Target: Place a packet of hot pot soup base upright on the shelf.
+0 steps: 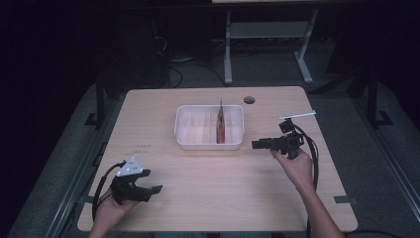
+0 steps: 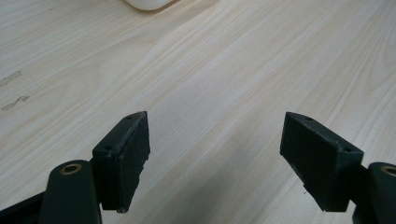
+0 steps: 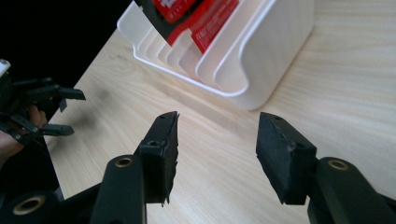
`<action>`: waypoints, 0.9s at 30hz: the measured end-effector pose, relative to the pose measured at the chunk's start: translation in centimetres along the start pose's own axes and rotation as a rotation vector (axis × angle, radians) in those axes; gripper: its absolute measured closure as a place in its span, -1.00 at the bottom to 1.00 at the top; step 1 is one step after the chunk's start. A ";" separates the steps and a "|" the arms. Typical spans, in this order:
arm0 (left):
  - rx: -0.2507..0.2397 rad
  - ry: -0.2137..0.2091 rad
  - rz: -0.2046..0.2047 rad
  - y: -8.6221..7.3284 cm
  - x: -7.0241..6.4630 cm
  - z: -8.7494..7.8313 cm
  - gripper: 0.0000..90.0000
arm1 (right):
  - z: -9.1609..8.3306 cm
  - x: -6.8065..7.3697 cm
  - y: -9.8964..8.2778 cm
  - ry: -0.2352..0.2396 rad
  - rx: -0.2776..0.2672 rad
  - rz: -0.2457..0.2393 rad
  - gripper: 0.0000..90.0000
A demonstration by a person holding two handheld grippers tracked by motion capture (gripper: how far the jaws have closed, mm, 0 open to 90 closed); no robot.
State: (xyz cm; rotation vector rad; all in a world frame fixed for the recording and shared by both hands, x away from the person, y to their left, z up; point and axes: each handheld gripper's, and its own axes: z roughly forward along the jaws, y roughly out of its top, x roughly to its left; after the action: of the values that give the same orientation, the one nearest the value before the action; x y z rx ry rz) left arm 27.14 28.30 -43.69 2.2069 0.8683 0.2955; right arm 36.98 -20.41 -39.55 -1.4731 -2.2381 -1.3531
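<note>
A white slotted tray (image 1: 208, 146) stands at the middle of the wooden table, and a red packet (image 1: 221, 126) stands upright in one of its right-hand slots. My right gripper (image 1: 257, 144) hovers just right of the tray, pointing left at it. In the right gripper view its jaws (image 3: 217, 140) are open with nothing between them, and the tray's wall (image 3: 275, 56) and the red packet (image 3: 196, 18) lie close ahead. My left gripper (image 1: 152, 181) rests near the table's front left corner. Its jaws (image 2: 215, 144) are wide open over bare wood, with the tray's corner (image 2: 149, 3) far ahead.
A round cable hole (image 1: 249, 99) sits at the table's back edge behind the tray. Faint marks (image 1: 143, 147) show on the wood left of the tray. A metal frame's legs (image 1: 228, 54) stand on the dark floor beyond the table.
</note>
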 end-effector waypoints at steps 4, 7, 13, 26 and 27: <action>0.002 -0.001 -0.001 0.0 0.0 0.0 -0.48 | -0.2 -0.4 -0.6 -0.003 0.006 0.011 0.05; 0.002 -0.001 0.000 0.0 0.0 0.0 -0.48 | -0.5 -0.6 -0.9 0.003 -0.001 0.014 0.04; 0.008 -0.004 -0.002 0.0 0.0 0.2 -0.48 | -1.2 -1.3 -1.7 -0.004 -0.003 0.026 0.03; 0.011 -0.007 -0.001 0.1 -0.1 0.3 -0.49 | -2.8 -2.2 -3.6 -0.024 -0.008 0.035 0.02; 0.011 -0.007 -0.001 0.1 -0.1 0.3 -0.49 | -2.8 -2.2 -3.6 -0.024 -0.008 0.035 0.02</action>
State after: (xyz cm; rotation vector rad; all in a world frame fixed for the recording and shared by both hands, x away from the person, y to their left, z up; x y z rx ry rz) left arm 27.24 27.96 -43.85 2.2162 0.8696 0.2829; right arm 34.34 -24.36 -41.25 -1.5320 -2.2134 -1.3433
